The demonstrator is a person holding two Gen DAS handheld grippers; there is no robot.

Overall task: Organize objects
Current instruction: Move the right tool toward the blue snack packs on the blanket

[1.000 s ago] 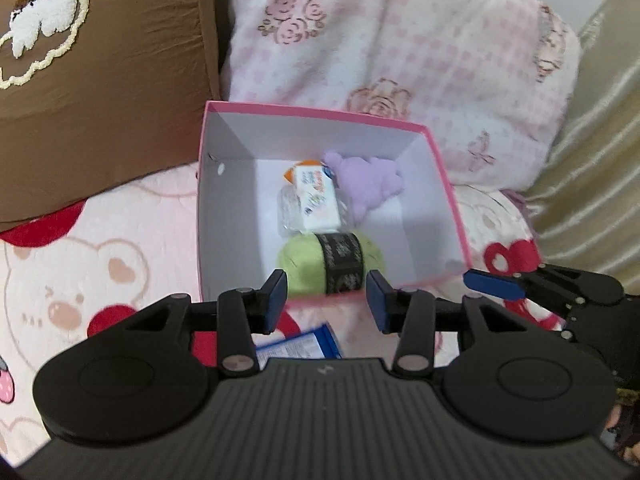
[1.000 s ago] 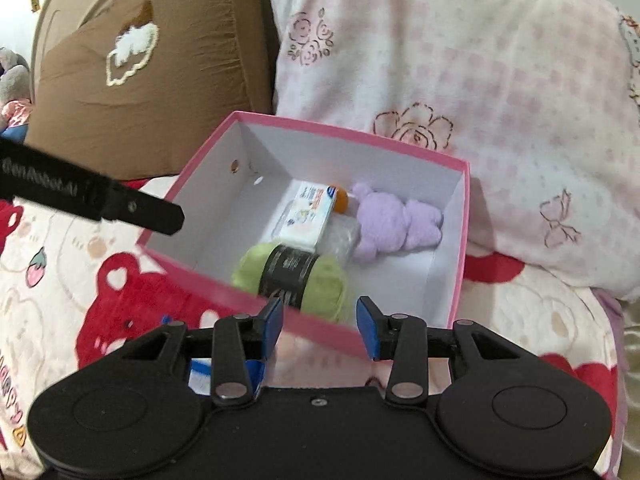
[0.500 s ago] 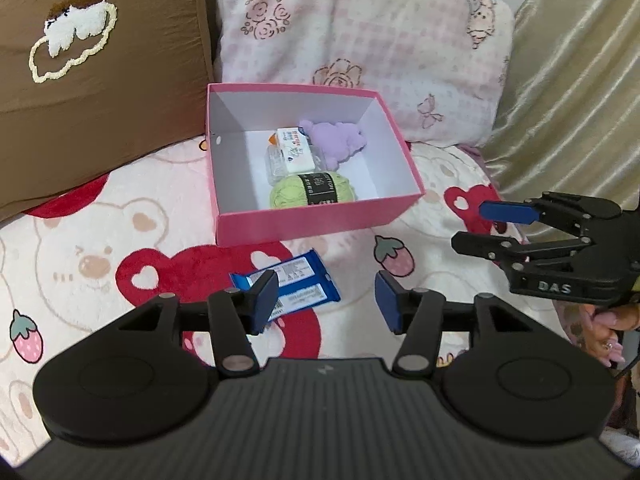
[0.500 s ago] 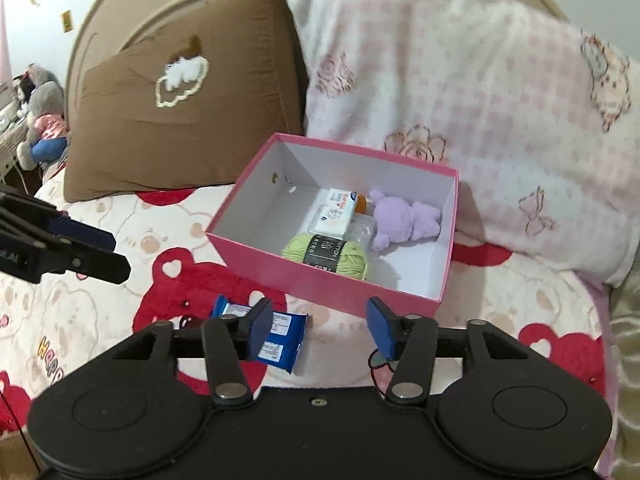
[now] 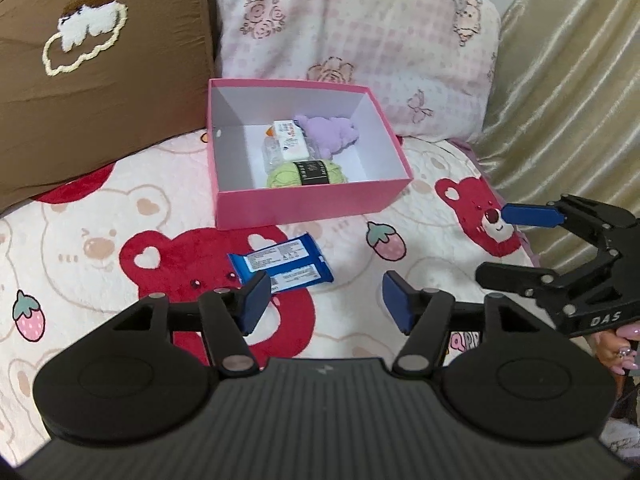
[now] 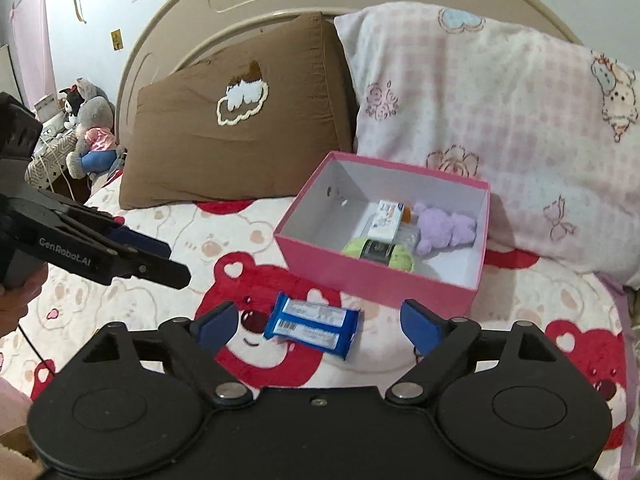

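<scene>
A pink box stands on the bear-print blanket. Inside lie a green yarn ball, a purple plush toy and a white carton. A blue snack pack lies on the blanket in front of the box. My left gripper hovers above the blanket just short of the pack, its jaws opening with nothing between them. My right gripper hangs over the pack, jaws opening wide and empty; it also shows in the left wrist view.
A brown pillow and a pink checked pillow lean on the headboard behind the box. A beige curtain hangs at the right. Plush toys sit beside the bed at far left.
Both grippers have pulled back and up from the box, which now looks smaller and farther. Both sets of jaws have spread wider. The blue snack pack has come fully into view.
</scene>
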